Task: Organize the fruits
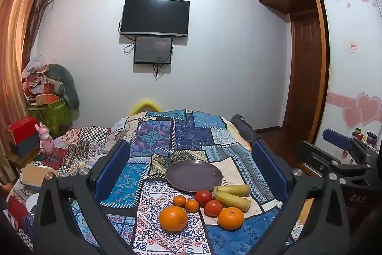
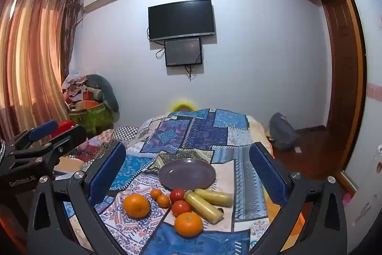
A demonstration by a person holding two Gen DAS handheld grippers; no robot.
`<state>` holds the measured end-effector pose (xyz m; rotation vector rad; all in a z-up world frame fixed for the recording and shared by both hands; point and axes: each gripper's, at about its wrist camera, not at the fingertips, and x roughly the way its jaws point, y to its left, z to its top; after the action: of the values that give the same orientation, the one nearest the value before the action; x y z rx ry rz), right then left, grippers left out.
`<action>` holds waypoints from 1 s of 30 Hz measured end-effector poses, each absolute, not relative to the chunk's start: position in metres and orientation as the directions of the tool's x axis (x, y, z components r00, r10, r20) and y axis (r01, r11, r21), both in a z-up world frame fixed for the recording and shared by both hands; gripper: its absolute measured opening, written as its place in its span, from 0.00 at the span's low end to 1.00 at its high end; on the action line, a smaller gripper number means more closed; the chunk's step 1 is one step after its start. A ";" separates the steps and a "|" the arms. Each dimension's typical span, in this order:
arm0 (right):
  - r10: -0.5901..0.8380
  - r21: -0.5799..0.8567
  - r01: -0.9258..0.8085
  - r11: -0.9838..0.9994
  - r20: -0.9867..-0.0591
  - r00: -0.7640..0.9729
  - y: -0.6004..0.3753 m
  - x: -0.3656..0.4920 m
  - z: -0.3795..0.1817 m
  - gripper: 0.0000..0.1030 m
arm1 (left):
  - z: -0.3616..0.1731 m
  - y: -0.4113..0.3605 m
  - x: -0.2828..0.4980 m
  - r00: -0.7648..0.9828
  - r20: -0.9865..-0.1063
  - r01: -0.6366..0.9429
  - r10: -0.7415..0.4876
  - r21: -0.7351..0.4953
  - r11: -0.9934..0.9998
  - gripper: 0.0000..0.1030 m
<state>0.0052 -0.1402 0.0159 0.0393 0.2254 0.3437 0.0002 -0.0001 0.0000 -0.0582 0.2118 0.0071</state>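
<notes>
An empty purple plate (image 1: 193, 175) (image 2: 187, 173) lies on a patchwork cloth. In front of it lie two big oranges (image 1: 173, 218) (image 1: 230, 218) (image 2: 136, 205) (image 2: 188, 224), two small oranges (image 1: 179, 200) (image 2: 156, 193), two tomatoes (image 1: 203, 197) (image 2: 177, 195) and two corn cobs (image 1: 231, 200) (image 2: 203, 206). My left gripper (image 1: 191, 173) is open and empty, raised above the fruit. My right gripper (image 2: 187, 173) is open and empty too, also raised. The right gripper shows in the left wrist view (image 1: 339, 147); the left gripper shows in the right wrist view (image 2: 45, 133).
The cloth (image 1: 191, 133) covers a bed-like surface. A pink toy rabbit (image 1: 45, 138), red boxes (image 1: 22, 129) and a green bin (image 1: 53, 111) stand at the left. A grey bag (image 2: 283, 132) lies on the floor at the right. A TV (image 1: 155, 17) hangs on the far wall.
</notes>
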 end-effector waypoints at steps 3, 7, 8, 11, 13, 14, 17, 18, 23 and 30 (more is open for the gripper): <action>0.351 0.085 -0.341 0.936 -0.219 0.910 -0.139 0.004 0.015 1.00 | 0.000 -0.001 0.000 0.978 -0.209 -0.025 0.014 -0.051 0.998 1.00; 0.347 0.075 -0.339 0.938 -0.226 0.910 -0.145 0.007 0.016 1.00 | -0.003 -0.005 -0.001 0.978 -0.205 -0.029 0.019 -0.042 0.999 1.00; 0.347 0.076 -0.338 0.938 -0.227 0.910 -0.145 0.007 0.017 1.00 | -0.002 -0.003 -0.002 0.978 -0.206 -0.027 0.018 -0.043 0.999 1.00; 0.341 0.060 -0.337 0.940 -0.234 0.910 -0.140 0.005 0.023 1.00 | -0.005 -0.003 0.000 0.978 -0.210 -0.026 0.016 -0.045 0.999 1.00; 0.333 0.050 -0.331 0.942 -0.235 0.913 -0.133 0.005 0.018 1.00 | -0.004 -0.001 0.001 0.977 -0.215 -0.027 0.015 -0.050 0.998 1.00; 0.333 0.050 -0.331 0.942 -0.234 0.913 -0.133 0.005 0.017 1.00 | -0.005 -0.001 0.001 0.976 -0.215 -0.025 0.013 -0.051 0.998 1.00; 0.331 0.046 -0.330 0.943 -0.234 0.914 -0.133 0.006 0.017 1.00 | -0.005 -0.002 0.001 0.977 -0.214 -0.023 0.012 -0.051 0.998 1.00; 0.332 0.047 -0.331 0.943 -0.235 0.913 -0.133 0.006 0.018 1.00 | -0.005 -0.002 0.000 0.977 -0.213 -0.023 0.011 -0.050 0.998 1.00; 0.335 0.045 -0.334 0.942 -0.235 0.913 -0.133 0.006 0.018 1.00 | -0.004 -0.002 -0.001 0.978 -0.210 -0.019 0.008 -0.048 0.999 1.00; 0.335 0.049 -0.333 0.942 -0.237 0.912 -0.133 0.007 0.016 1.00 | 0.000 -0.001 -0.004 0.978 -0.206 -0.020 0.011 -0.039 0.999 1.00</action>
<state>0.0068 -0.1328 0.0159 0.0071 0.2457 0.3444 -0.0040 -0.0012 0.0002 -0.0414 0.2077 0.0154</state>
